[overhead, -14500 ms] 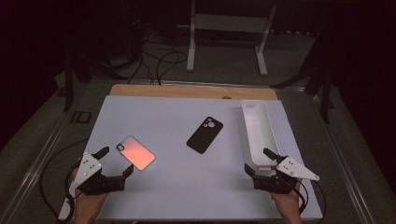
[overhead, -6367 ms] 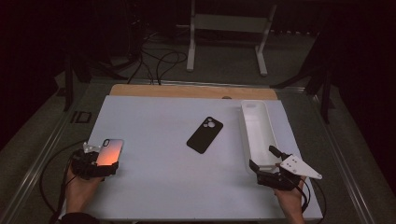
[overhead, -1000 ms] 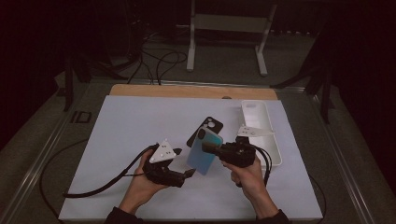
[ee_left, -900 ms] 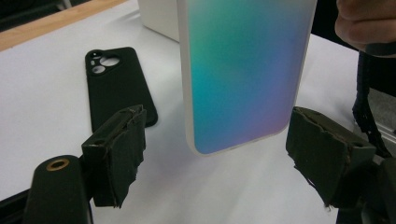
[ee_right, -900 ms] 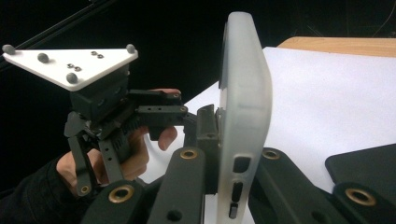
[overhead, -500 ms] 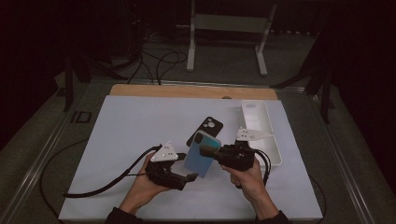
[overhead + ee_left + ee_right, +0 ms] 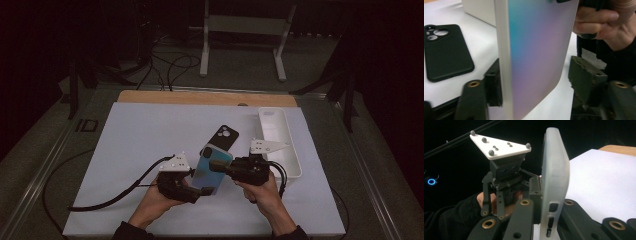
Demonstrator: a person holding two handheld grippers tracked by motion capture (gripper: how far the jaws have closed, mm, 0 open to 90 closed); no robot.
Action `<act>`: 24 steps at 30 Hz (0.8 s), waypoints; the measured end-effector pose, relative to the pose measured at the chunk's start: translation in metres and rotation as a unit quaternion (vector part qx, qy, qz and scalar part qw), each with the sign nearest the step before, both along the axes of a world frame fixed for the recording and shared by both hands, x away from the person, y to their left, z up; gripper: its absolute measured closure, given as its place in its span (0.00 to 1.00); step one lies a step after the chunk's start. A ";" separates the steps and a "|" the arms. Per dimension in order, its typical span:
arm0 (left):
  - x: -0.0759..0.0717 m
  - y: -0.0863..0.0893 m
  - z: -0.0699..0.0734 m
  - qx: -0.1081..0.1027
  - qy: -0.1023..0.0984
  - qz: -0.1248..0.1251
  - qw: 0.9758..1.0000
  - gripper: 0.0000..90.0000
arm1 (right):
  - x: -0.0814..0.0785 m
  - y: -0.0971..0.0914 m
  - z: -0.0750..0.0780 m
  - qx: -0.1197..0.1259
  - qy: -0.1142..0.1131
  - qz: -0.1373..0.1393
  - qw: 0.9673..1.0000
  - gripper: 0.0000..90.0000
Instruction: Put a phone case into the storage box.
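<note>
The right gripper [image 7: 216, 165] is clamped on the phone [image 7: 210, 170], holding it on edge above the white mat [image 7: 135, 145] in the middle of the table. The left gripper [image 7: 196, 194] has just been closing: one pad touches the phone's side, the other stands apart. Since half a second ago both hands have kept their place. The black case [image 7: 222, 139] lies just behind, the white tray [image 7: 292, 162] to the right.

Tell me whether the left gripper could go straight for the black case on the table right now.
Probably not: the left gripper has the iridescent phone standing between its jaws, and the right gripper grips that phone too. The black case lies bare just beyond.
</note>
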State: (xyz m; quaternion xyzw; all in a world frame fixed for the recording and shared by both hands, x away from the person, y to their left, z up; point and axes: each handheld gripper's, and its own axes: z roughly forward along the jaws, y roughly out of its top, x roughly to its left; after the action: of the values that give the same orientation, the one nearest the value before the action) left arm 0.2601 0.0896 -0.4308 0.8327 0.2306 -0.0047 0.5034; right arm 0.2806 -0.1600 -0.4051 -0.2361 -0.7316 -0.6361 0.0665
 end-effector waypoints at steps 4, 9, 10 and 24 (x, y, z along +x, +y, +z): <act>-0.001 0.002 0.000 -0.004 -0.009 -0.007 1.000 0.58 | 0.001 -0.004 0.000 0.000 -0.003 0.004 1.000 0.95; -0.001 0.004 -0.001 -0.013 -0.008 -0.020 1.000 0.73 | 0.001 -0.008 0.000 -0.008 -0.015 0.010 1.000 0.84; -0.002 0.004 -0.002 -0.013 -0.008 -0.022 1.000 0.76 | 0.001 -0.008 0.000 -0.016 -0.019 0.005 1.000 0.81; -0.005 0.005 -0.003 0.011 -0.036 0.003 0.999 0.90 | -0.001 0.000 0.002 -0.095 -0.023 -0.062 0.993 0.17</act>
State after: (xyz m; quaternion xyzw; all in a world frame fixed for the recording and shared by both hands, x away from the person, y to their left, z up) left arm 0.2555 0.0949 -0.4338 0.8369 0.2150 0.0291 0.5025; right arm 0.2797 -0.1597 -0.4033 -0.2718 -0.7739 -0.5718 -0.0128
